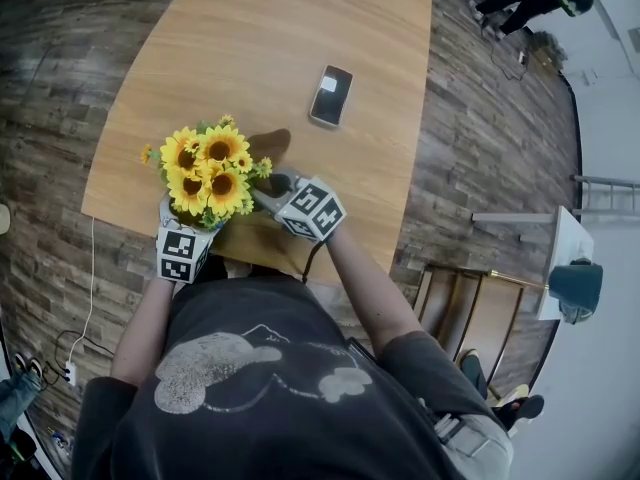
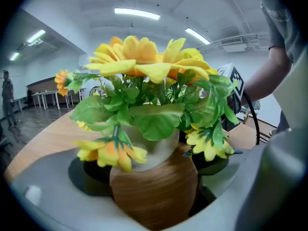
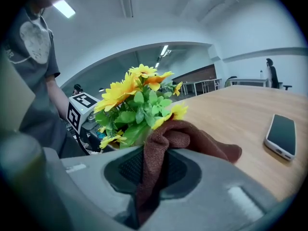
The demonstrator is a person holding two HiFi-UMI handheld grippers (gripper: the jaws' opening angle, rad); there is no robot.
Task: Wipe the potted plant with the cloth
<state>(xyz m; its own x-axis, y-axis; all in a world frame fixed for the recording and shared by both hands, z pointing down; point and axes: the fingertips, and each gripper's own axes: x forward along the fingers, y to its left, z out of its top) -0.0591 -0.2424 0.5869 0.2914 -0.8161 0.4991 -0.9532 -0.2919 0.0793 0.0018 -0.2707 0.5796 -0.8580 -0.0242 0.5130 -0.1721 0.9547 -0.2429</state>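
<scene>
**mossy_k:** Head view is showing the potted plant (image 1: 210, 173) sitting near the front left edge of a smooth, light wooden table (image 1: 270, 48), right in front of the person. A flat dark phone (image 1: 331, 95) is lying further back, well apart from it.

**tinkerbot9:** Yeah, and the pot (image 2: 154, 196) is looking round-bellied and brown with a wood-grain finish, with a pale smooth band at the neck. It's holding a thick bunch of sunflowers (image 2: 144, 57) with yellow petals, and broad green leaves (image 2: 156, 121) are spilling over the rim.

**mossy_k:** What's the left gripper (image 2: 151, 172) doing?

**tinkerbot9:** Its jaws are standing wide, one on each side of the pot's belly. A dark gap is showing on the right side, so I'm not seeing it squeezing anything.

**mossy_k:** And the other one?

**tinkerbot9:** The right gripper (image 3: 154, 170) is pinching the cloth (image 3: 192, 141) tight between its jaws. It's a rusty-brown, nubby fabric, bunching up in soft folds above the jaws and touching the leaves on the plant's right side.
</scene>
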